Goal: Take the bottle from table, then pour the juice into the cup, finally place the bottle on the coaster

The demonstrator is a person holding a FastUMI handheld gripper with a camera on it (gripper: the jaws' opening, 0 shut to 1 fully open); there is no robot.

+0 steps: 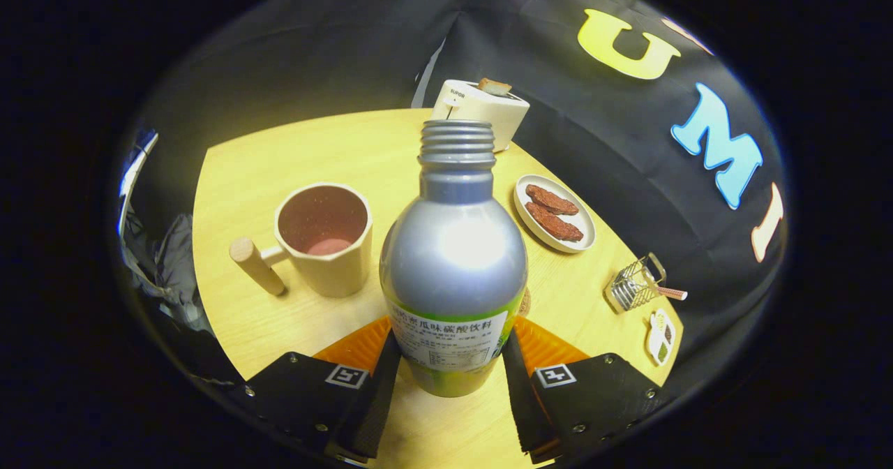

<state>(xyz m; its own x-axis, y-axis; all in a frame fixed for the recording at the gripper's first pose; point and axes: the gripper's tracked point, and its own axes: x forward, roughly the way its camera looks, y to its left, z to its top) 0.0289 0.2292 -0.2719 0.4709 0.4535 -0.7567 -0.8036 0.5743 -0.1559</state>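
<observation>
Tongs: my tongs (450, 375) are clamped on the bottle; one finger presses each side of its lower body, at the label band
Bottle: silver bottle (453, 266) with green base, cap off, threaded neck open; it stands between my fingers, upright, long axis running straight up away from the tongs; I cannot tell whether its base rests on the desk or is just lifted
Cup: beige cup (324, 239) with a wooden peg handle, ahead of the tongs and to the left of the bottle, near it but apart; its mouth faces up; a little pinkish content shows at the bottom; the handle points away from the bottle
Key relation: cup lies left of the bottle's axis; so the pour, as I judge it, needs the neck tipped leftward over the cup rim
Coaster: a small brownish edge (524, 301) peeks out just behind the bottle's right side; possibly the coaster; too hidden to be sure
Desk: round pale wooden desk (237, 169)
Other items: plate with two brown pieces (554, 212) to the right beyond the bottle; white toaster (480, 109) at the far edge; small wire rack (633, 286) far right
Stage: grasp made; pour not yet done
</observation>
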